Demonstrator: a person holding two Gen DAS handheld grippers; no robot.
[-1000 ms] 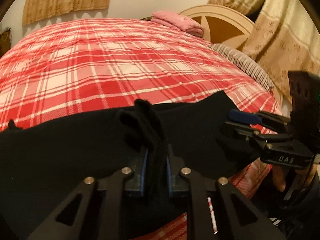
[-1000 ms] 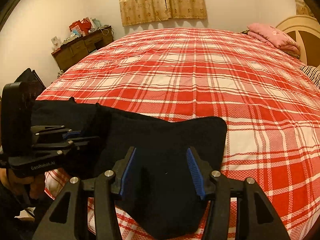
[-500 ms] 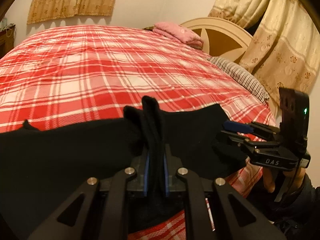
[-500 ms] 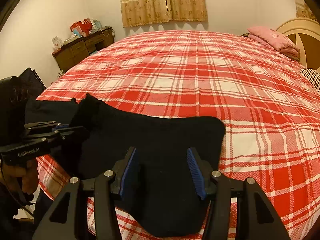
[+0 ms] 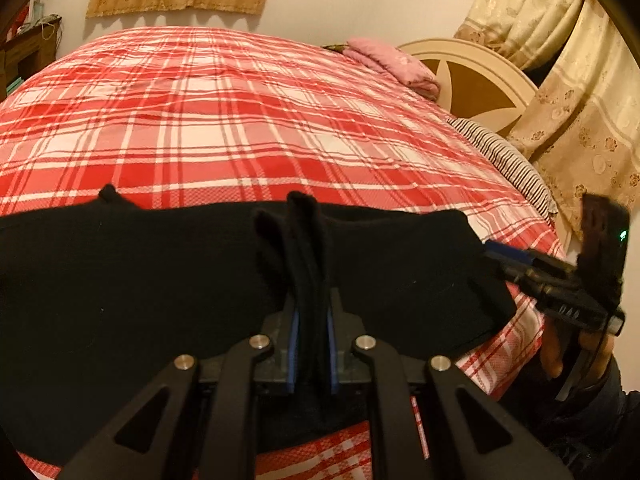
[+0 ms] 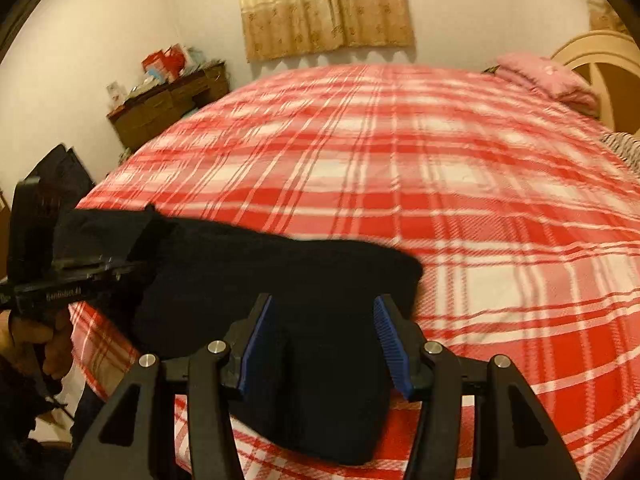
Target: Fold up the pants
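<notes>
Both grippers are working at the near edge of the plaid bedspread (image 6: 460,184), where the black pants (image 5: 120,280) are lying stretched across the red-and-white weave. Soft, matte and thick, the cloth is bunching into a ridge that the left gripper (image 5: 311,354) is pinching between pressed-together blue pads, while the right gripper (image 6: 322,344) is hovering spread wide over the rounded end. Pulled one-handed, that heavy fabric is likely to drag and fold crooked.
</notes>
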